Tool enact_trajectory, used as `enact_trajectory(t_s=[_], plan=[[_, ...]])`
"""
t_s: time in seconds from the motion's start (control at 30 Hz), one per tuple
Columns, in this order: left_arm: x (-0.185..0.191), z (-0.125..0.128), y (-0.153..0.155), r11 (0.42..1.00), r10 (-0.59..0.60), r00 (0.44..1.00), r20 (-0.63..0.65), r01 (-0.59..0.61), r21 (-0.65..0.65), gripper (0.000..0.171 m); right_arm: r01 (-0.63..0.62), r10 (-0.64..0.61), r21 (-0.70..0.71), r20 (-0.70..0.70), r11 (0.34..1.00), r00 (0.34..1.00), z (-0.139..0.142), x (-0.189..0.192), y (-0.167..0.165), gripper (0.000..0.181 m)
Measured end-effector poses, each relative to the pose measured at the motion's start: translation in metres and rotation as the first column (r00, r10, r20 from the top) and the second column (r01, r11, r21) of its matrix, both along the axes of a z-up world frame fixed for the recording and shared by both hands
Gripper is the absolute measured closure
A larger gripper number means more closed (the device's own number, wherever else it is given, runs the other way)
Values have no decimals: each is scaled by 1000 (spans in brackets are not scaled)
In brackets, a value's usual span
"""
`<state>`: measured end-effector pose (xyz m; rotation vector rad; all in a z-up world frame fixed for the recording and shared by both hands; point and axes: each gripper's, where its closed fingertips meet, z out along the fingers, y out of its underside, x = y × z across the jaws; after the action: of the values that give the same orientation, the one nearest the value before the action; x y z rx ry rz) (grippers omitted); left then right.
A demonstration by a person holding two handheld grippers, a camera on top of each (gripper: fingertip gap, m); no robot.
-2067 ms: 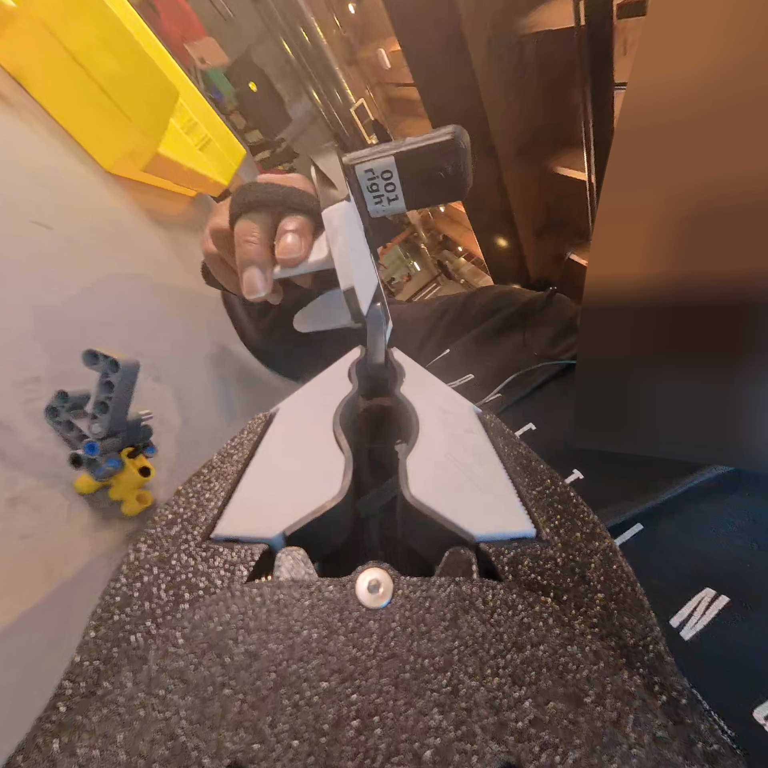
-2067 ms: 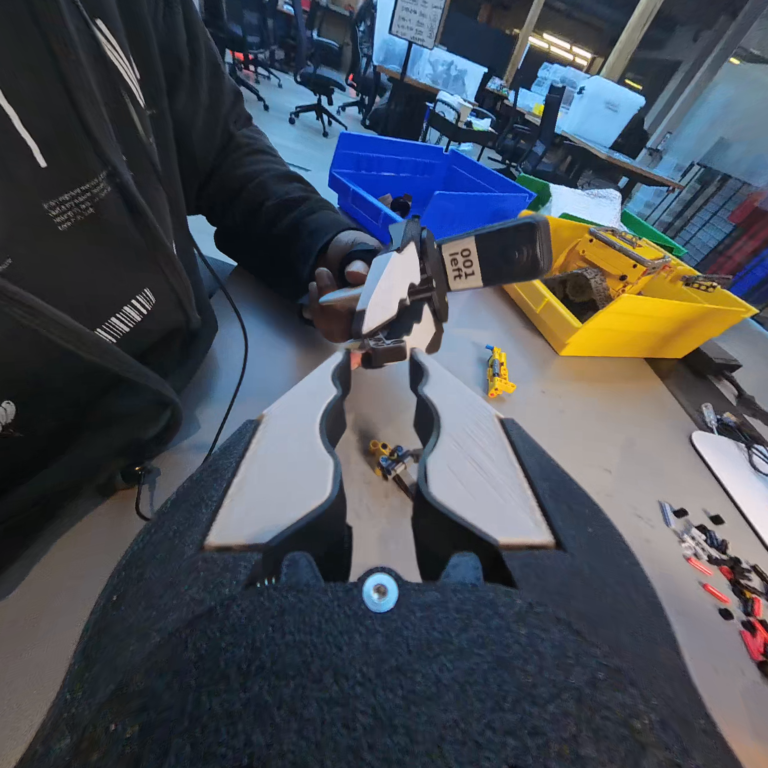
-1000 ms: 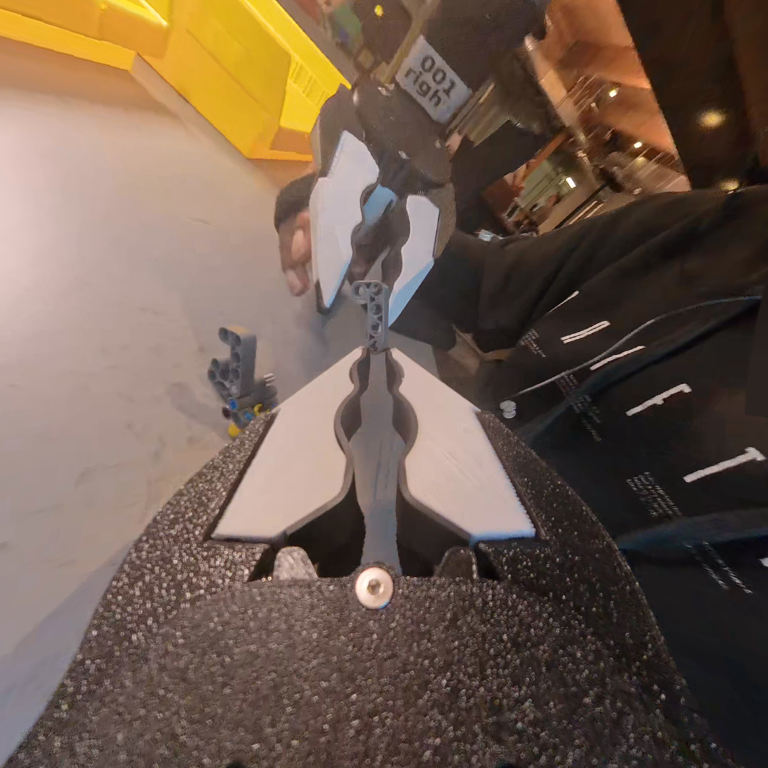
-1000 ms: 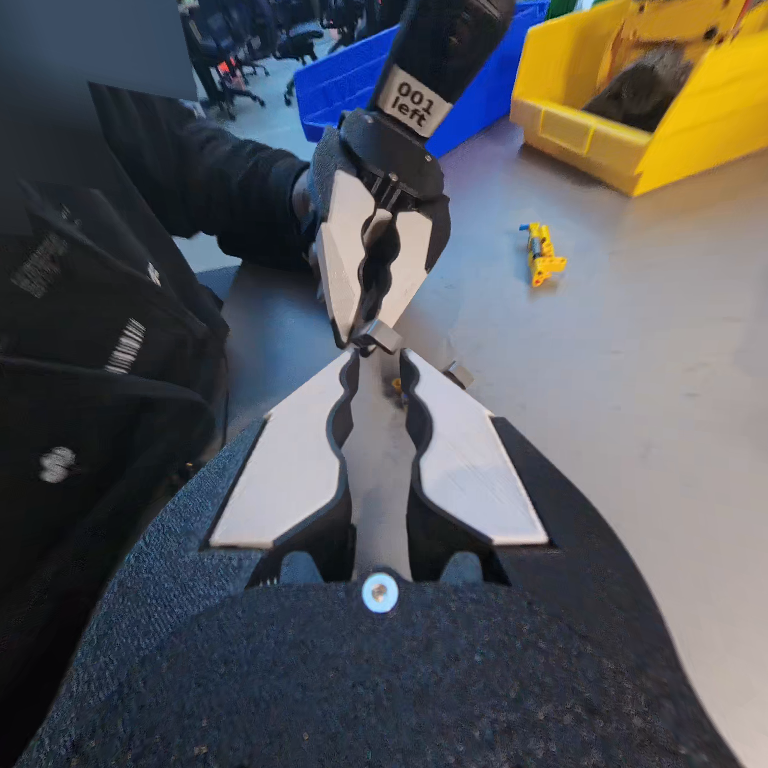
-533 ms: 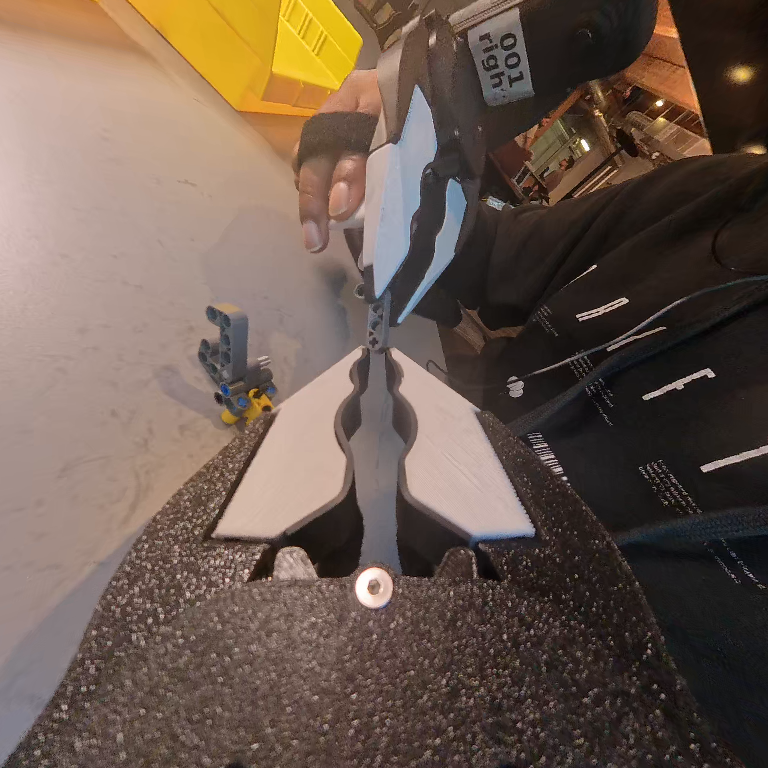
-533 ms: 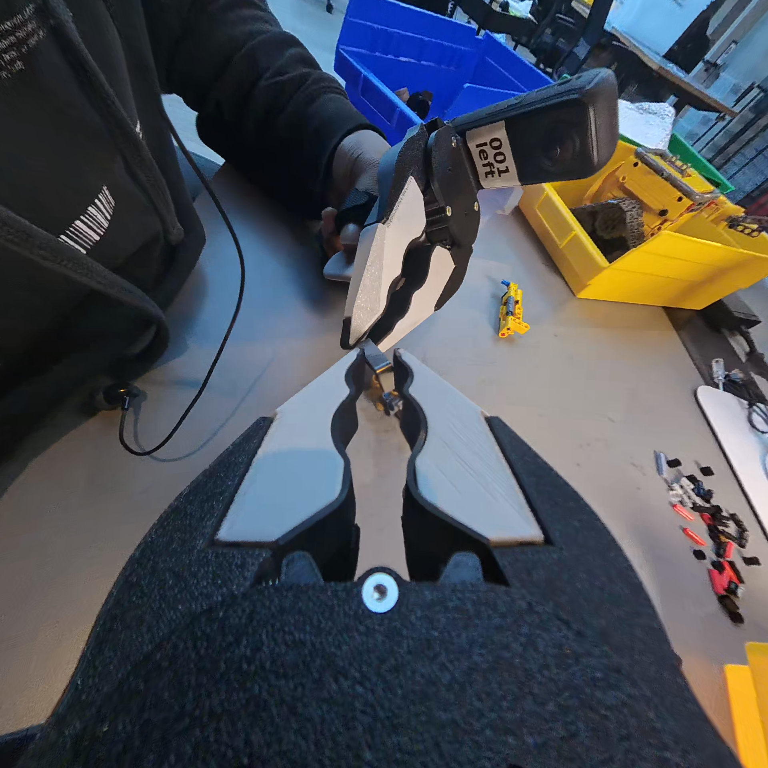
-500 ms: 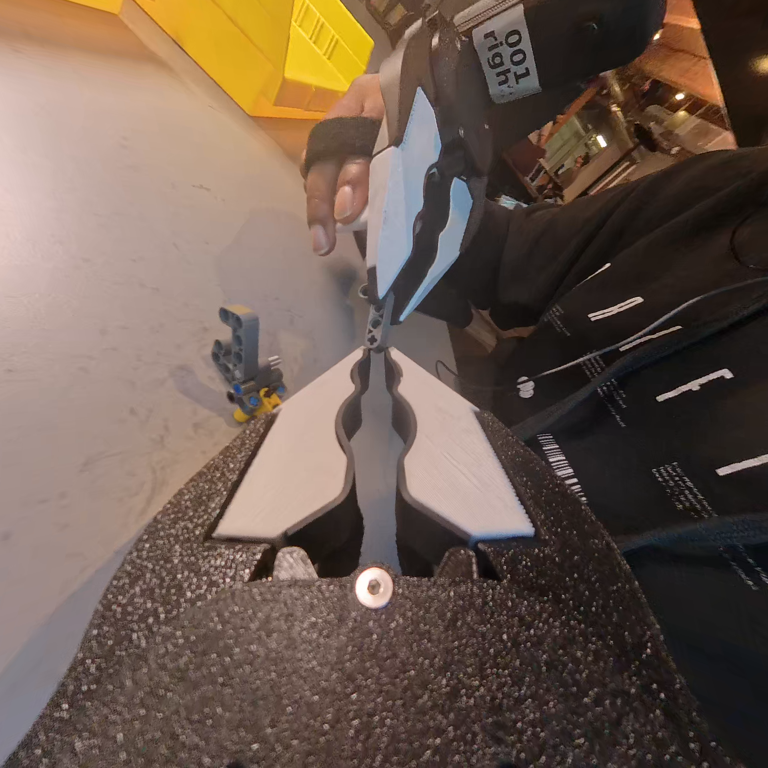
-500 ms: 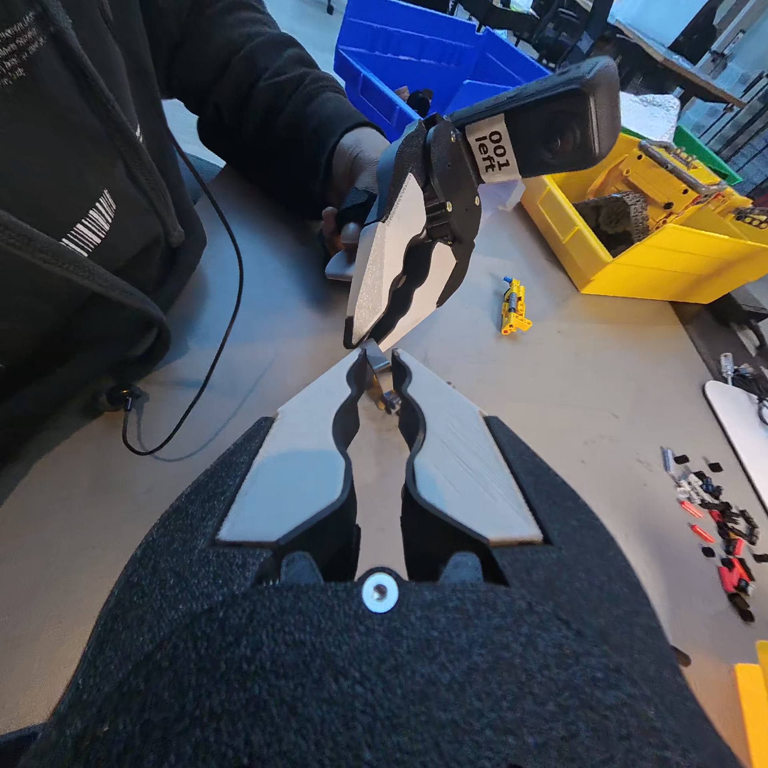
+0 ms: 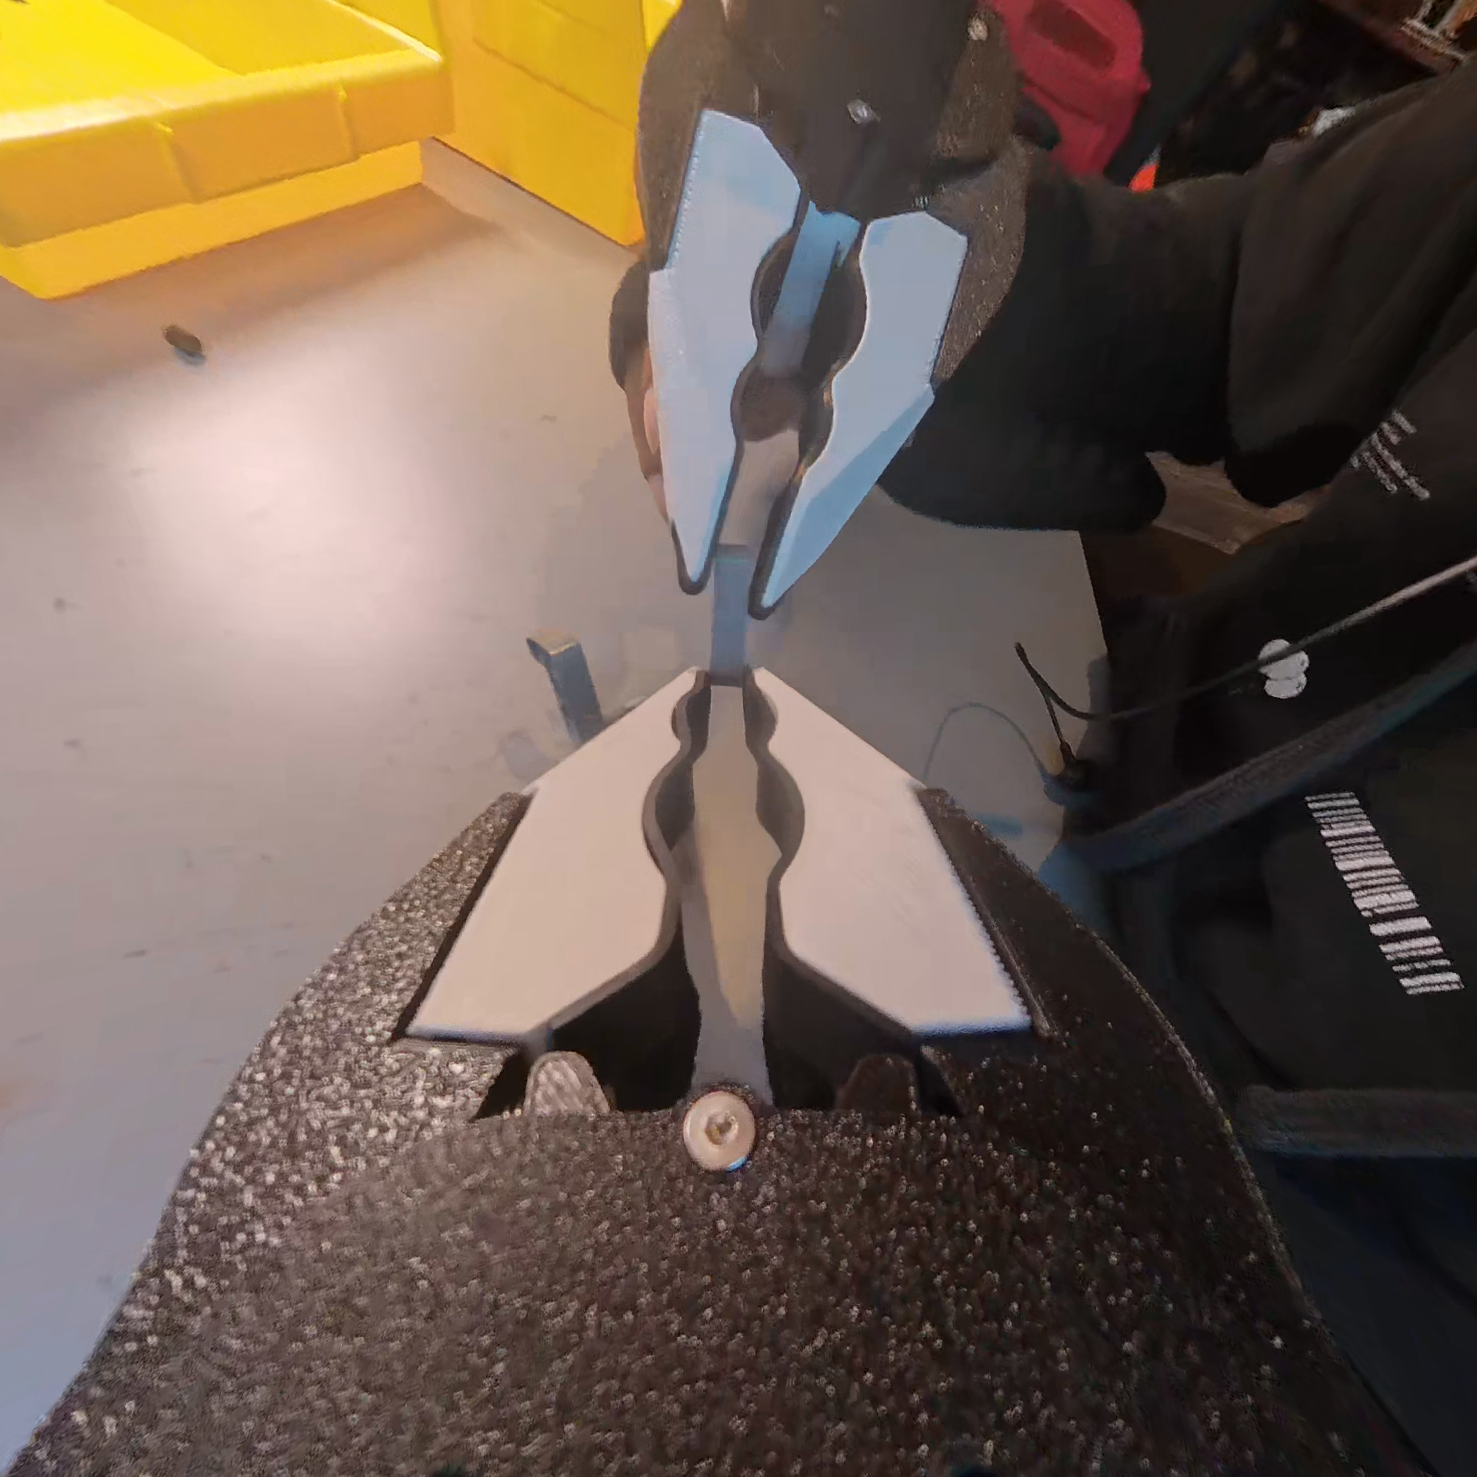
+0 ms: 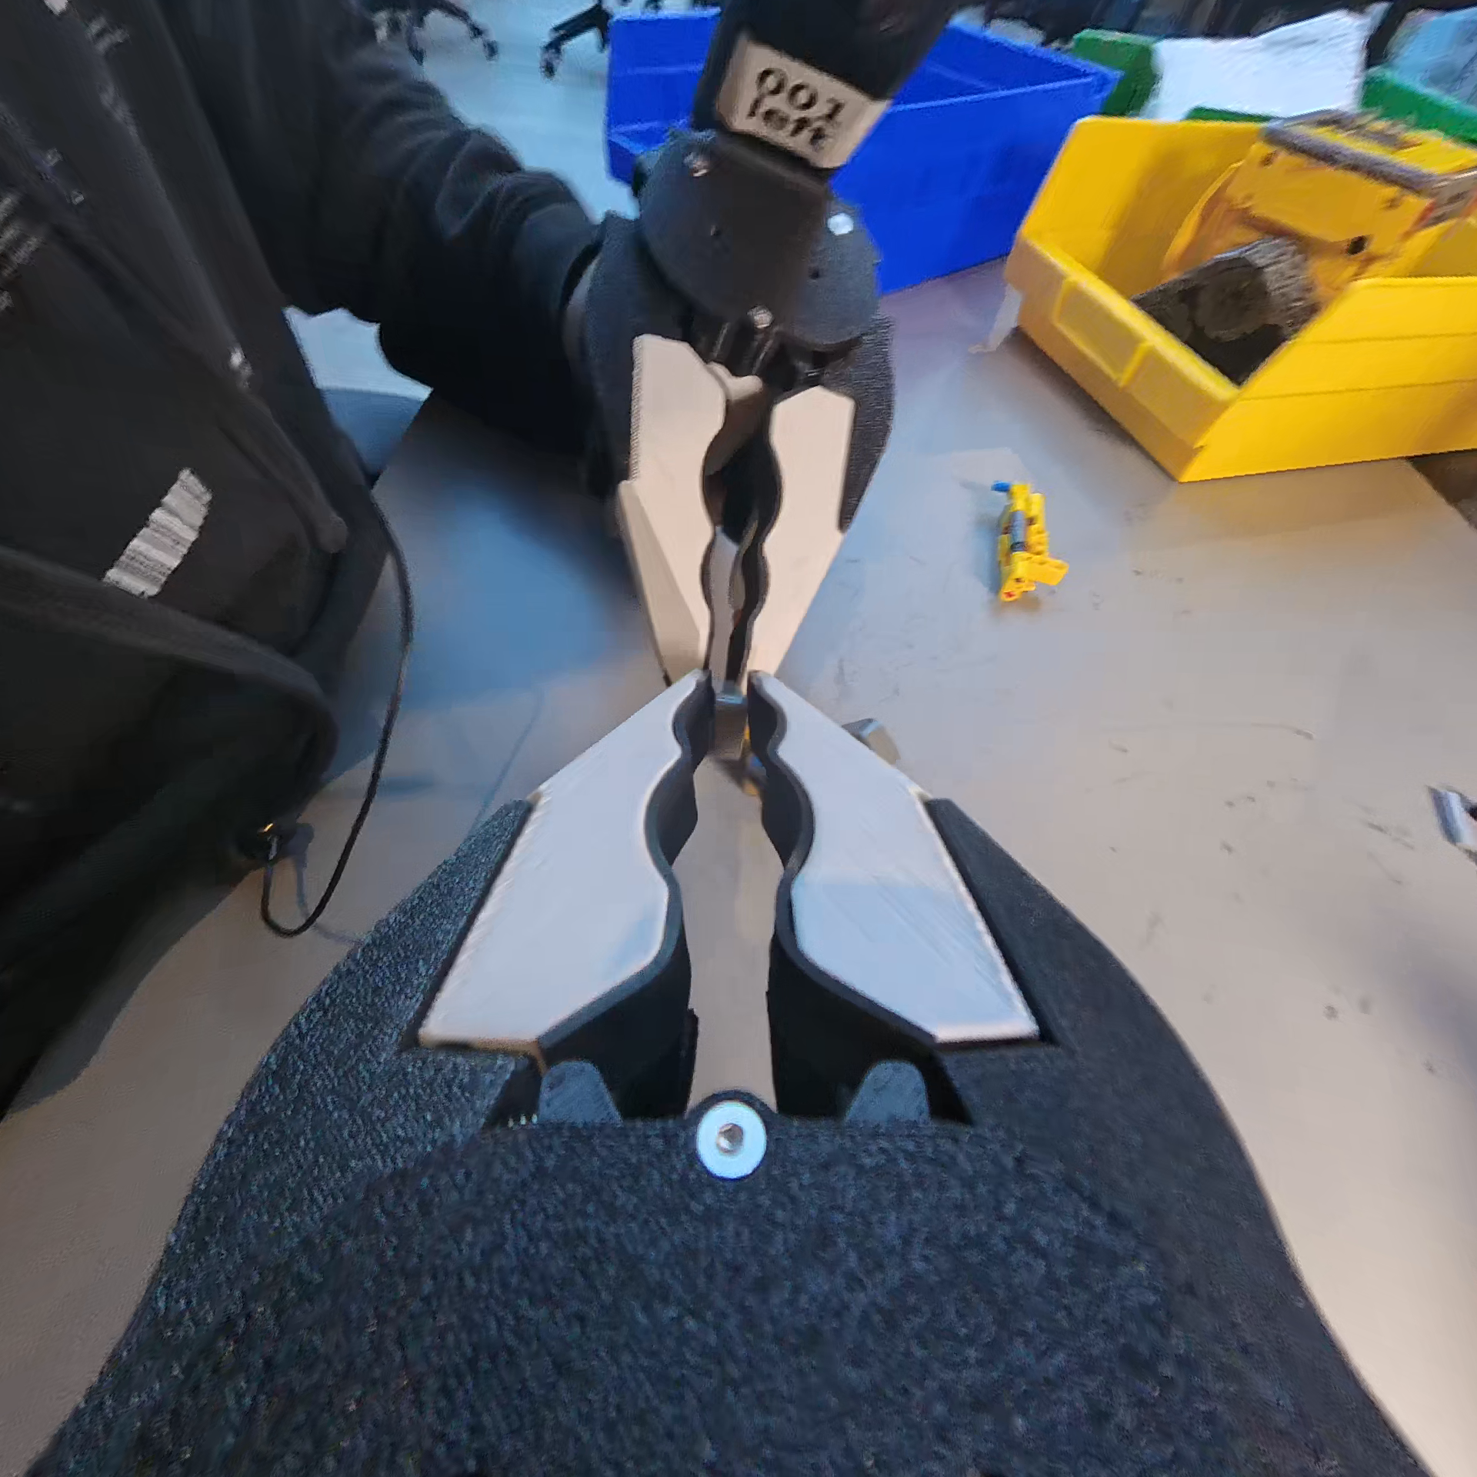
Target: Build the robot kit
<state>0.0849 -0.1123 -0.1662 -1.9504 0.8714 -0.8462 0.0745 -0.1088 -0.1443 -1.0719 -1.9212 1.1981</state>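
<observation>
Even, moderately bright overhead light is falling on the grey table [image 10: 1159,799], which is giving a pale sheen left of the left gripper [image 9: 726,679] and carrying only soft, faint shadows beside it. The left wrist view is rendering warm, the right wrist view cooler and bluish. Wide-angle distortion is bowing the edges, and motion blur is smearing the yellow bin [image 10: 1279,384] and the blue bin [image 10: 959,168] behind it, while each near housing is staying fairly sharp.
</observation>
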Motion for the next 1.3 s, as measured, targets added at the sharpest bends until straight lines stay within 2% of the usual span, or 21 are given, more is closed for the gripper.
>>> enact_trajectory(t_s=[0.1, 0.2, 0.3, 0.4, 0.53, 0.67, 0.77, 0.83, 1.03, 1.3], plan=[[-13, 15, 16, 992, 109, 992, 68, -113, 48, 165, 181, -184, -61, -51, 982, 981, 13, -13, 25, 162], [-30, 30, 31, 960, 233, 968, 95, -245, 135, 165, 318, -335, -211, -52, 924, 941, 26, -18, 45, 160], [-42, 43, 42, 901, 335, 940, 61, -339, 271, 165, 340, -368, -400, 6, 851, 930, 30, -21, 45, 160], [-44, 44, 48, 851, 396, 917, -35, -353, 388, 165, 321, -371, -526, 9, 788, 928, 37, -28, 38, 160], [-41, 46, 50, 802, 447, 889, -102, -347, 486, 165, 361, -435, -527, -19, 770, 900, 40, -33, 43, 168], [-39, 48, 52, 768, 484, 862, -149, -336, 545, 165, 358, -440, -536, -29, 765, 898, 42, -32, 43, 174], [-37, 47, 52, 757, 493, 850, -186, -313, 573, 164, 364, -454, -537, -39, 761, 890, 43, -32, 44, 175], [-35, 44, 52, 758, 492, 843, -219, -291, 583, 171, 364, -457, -544, -40, 756, 889, 44, -33, 45, 173], [-31, 40, 51, 755, 485, 832, -268, -244, 609, 171, 359, -441, -533, -30, 766, 897, 41, -33, 43, 174], [-31, 32, 49, 735, 478, 796, -370, -133, 665, 171, 310, -352, -400, -34, 863, 935, 33, -30, 32, 174]])
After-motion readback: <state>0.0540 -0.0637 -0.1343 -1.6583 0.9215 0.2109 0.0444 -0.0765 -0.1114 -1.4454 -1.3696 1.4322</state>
